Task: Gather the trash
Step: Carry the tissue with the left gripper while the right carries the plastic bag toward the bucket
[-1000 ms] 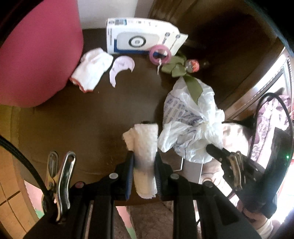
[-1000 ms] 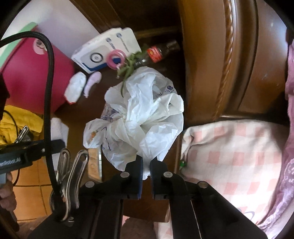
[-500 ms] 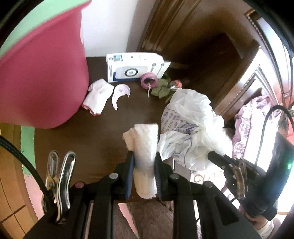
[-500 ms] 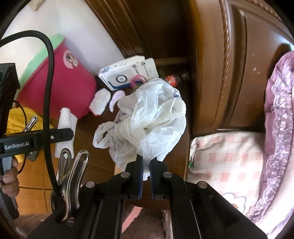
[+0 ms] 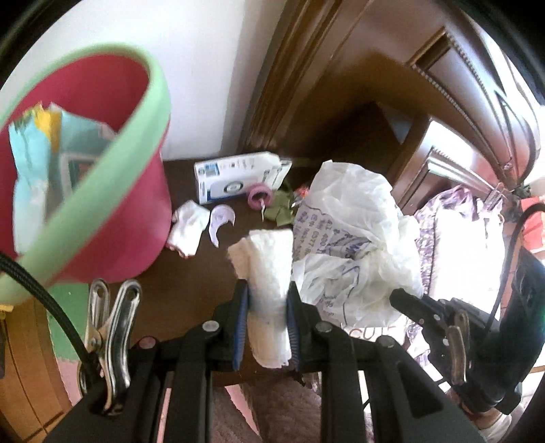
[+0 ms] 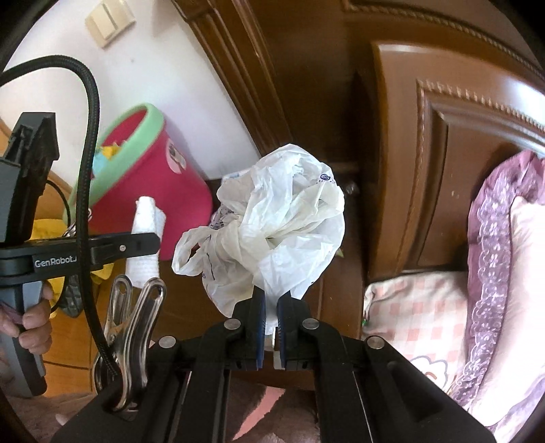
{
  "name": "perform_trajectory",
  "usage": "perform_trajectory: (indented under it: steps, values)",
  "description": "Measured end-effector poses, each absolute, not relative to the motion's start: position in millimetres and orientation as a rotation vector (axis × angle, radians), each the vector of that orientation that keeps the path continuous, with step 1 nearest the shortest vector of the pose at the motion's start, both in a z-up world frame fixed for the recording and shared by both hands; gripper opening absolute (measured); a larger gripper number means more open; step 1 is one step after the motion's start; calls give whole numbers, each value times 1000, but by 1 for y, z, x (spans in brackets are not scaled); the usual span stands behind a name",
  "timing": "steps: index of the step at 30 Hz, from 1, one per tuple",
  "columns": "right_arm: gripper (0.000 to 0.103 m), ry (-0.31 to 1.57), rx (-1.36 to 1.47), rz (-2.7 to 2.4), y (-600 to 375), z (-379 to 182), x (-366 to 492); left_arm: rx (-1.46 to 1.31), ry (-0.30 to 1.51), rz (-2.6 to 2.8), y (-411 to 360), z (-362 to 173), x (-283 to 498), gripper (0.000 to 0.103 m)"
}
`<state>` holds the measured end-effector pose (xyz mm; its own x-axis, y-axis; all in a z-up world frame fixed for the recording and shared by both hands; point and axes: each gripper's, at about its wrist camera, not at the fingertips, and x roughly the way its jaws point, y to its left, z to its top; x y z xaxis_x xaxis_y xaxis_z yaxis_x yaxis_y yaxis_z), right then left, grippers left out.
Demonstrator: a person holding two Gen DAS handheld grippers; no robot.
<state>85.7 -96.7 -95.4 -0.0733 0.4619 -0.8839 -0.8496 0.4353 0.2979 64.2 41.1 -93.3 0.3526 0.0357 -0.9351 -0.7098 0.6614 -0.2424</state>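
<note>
A: Jaws of the left gripper clamp a soft paper towel wad mid-length; it looks light and squashy.

B: The right gripper pinches the crumpled plastic bag low, aloft beside the pink bin — probably slippery film.

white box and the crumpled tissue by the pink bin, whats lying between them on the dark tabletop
In the left wrist view, a pale purple crescent-shaped scrap lies between the crumpled tissue and the white box, just right of the tissue and below the box.

A carved wooden headboard rises beside a pink checked pillow, a lace-trimmed purple quilt and a wall switch.
</note>
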Motion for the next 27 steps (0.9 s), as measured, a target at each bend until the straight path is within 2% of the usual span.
perform_trajectory:
  steps: [14,27]
  values:
    - [7,1077,-385,1181,-68,-39,66,-668,986,580,72,-25,38,21]
    - [7,997,-428,1236,-41,-18,43,-702,889,713,128,-5,-18,21]
